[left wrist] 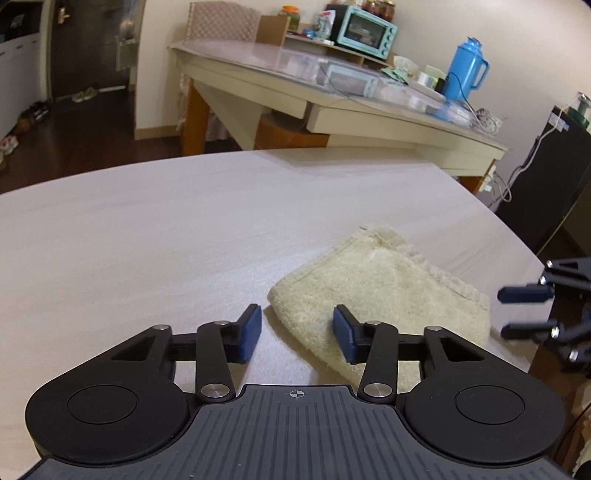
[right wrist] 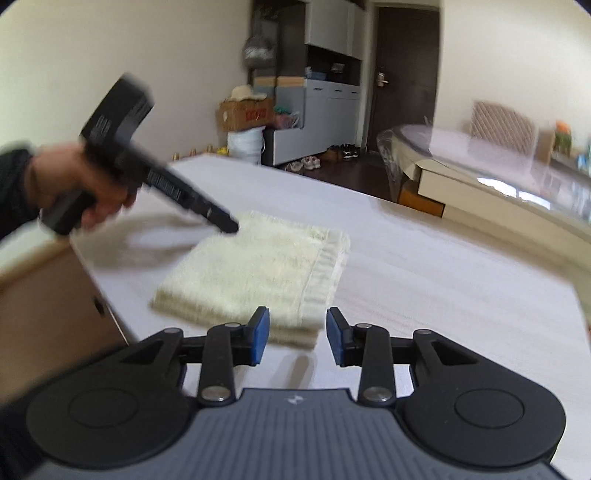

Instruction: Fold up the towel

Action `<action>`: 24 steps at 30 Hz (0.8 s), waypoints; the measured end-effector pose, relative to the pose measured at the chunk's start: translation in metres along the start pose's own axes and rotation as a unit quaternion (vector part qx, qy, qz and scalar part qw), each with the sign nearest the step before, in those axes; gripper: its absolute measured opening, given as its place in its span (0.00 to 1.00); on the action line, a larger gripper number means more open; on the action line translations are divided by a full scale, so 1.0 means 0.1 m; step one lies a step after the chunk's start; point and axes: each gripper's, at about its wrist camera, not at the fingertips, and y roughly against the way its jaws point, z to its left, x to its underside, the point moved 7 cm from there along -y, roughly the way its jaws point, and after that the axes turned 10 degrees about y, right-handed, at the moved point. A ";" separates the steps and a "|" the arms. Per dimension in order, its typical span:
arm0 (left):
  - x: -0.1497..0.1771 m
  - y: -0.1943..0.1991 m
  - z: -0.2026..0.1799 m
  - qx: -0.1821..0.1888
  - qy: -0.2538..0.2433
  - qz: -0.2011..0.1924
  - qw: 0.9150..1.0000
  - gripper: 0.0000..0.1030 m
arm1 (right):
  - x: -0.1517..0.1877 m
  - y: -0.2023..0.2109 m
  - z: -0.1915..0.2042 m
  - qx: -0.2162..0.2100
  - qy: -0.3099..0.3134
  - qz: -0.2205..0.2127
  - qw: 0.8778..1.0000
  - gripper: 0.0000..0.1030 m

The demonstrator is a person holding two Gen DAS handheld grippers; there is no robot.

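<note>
A cream towel [left wrist: 384, 295], folded into a small thick rectangle, lies flat on the pale table [left wrist: 147, 240]. My left gripper [left wrist: 297, 334] is open and empty, just above the towel's near corner. My right gripper [right wrist: 295, 338] is open and empty, just short of the towel [right wrist: 258, 273] at its fringed end. The right gripper also shows at the right edge of the left wrist view [left wrist: 524, 312], beside the towel. The left gripper shows in the right wrist view [right wrist: 225, 223], held in a hand, its tip over the towel's far corner.
The table's right edge [left wrist: 532, 251] runs close to the towel. Behind stands a glass-topped side table [left wrist: 332, 92] with a blue jug [left wrist: 466, 68] and a small teal oven [left wrist: 365, 31]. A black cabinet [left wrist: 546, 192] stands to the right.
</note>
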 end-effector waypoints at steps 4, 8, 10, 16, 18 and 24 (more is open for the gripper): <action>-0.01 -0.02 -0.02 0.002 -0.009 0.003 1.000 0.26 | -0.14 -0.19 -0.18 -0.018 -0.040 0.010 0.999 0.42; -0.02 -0.02 -0.03 0.003 -0.017 0.003 1.000 0.24 | -0.16 -0.39 -0.22 -0.040 -0.045 0.039 0.997 0.44; -0.03 -0.02 -0.02 0.005 -0.020 0.004 1.000 0.24 | -0.16 -0.43 -0.22 -0.047 -0.048 0.039 0.997 0.44; -0.08 -0.04 0.00 0.009 -0.032 0.006 0.999 0.24 | -0.22 -0.58 -0.39 -0.055 -0.103 0.030 0.993 0.43; -0.09 -0.04 0.00 0.009 -0.035 0.007 0.999 0.24 | -0.22 -0.65 -0.43 -0.055 -0.107 0.039 0.992 0.43; -0.10 -0.04 0.02 0.010 -0.044 0.002 0.999 0.24 | -0.19 -0.76 -0.43 -0.067 -0.120 0.048 0.989 0.30</action>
